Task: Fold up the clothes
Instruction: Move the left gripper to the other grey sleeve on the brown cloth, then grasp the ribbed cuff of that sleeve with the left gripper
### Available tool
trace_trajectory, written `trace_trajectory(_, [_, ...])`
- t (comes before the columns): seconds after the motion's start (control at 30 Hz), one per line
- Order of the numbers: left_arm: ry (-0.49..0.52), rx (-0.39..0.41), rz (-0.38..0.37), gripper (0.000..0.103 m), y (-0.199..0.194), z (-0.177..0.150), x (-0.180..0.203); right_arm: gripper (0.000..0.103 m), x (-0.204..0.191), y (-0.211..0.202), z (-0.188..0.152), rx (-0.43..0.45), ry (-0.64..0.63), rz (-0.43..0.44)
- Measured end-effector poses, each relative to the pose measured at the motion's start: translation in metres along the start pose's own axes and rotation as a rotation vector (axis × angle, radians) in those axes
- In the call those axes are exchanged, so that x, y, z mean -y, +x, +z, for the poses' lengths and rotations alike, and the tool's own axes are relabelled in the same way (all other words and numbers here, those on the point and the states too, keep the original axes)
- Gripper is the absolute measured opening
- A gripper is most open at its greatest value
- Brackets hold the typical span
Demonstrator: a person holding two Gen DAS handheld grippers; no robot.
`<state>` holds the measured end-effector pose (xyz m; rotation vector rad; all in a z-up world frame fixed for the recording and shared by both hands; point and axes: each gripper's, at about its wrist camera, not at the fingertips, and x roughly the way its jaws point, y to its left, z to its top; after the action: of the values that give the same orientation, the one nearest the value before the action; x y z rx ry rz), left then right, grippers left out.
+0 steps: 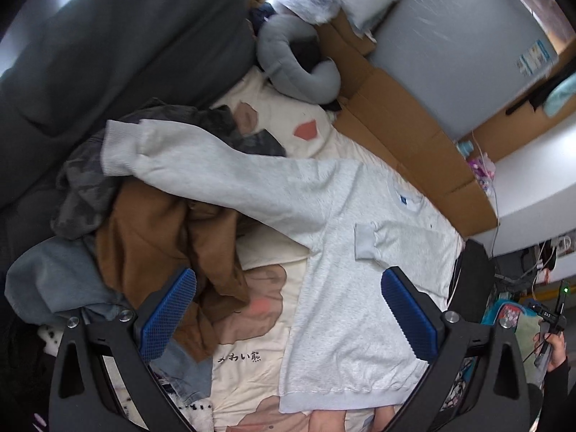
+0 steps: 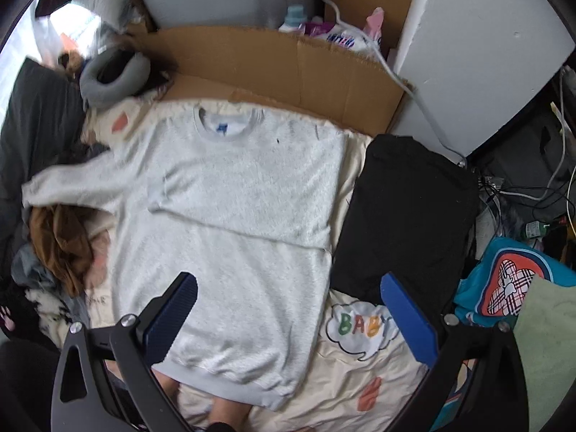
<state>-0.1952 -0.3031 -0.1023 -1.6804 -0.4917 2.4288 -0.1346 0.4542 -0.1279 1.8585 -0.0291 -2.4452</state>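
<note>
A light grey sweatshirt (image 2: 230, 223) lies flat on a cream printed bedsheet (image 2: 360, 370), collar toward the cardboard. One sleeve is folded across its chest, with the cuff (image 1: 365, 241) resting on the body. The other sleeve (image 1: 201, 158) stretches out over a heap of clothes. My left gripper (image 1: 288, 313) hovers open above the sweatshirt (image 1: 342, 288) and the sheet, nothing between its blue pads. My right gripper (image 2: 288, 316) also hangs open above the sweatshirt's lower half, holding nothing.
A heap with a brown garment (image 1: 162, 252), a dark patterned one (image 1: 90, 187) and a blue-grey one (image 1: 54, 280) lies left. A folded black garment (image 2: 406, 216) sits right of the sweatshirt. Cardboard (image 2: 273, 64), a grey neck pillow (image 2: 111, 79), and cables (image 2: 522, 194) border the bed.
</note>
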Motion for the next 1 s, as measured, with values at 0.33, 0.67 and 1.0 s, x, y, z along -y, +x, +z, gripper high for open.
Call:
trace_trajectory(0.33, [-0.141, 0.084, -0.009, 0.103, -0.013, 0.015, -0.050, 0.103, -0.015, -0.014, 0.012, 0.035, 0.098, 0.115])
trace_trajectory(0.67, [-0.364, 0.152, -0.059, 0.103, 0.013, 0.034, -0.118, 0.103, -0.045, 0.008, 0.007, 0.012, 0.078, 0.166])
trace_trajectory(1.0, [-0.535, 0.176, -0.110, 0.100, 0.062, 0.042, -0.172, 0.103, -0.055, 0.023, 0.003, -0.017, 0.049, 0.187])
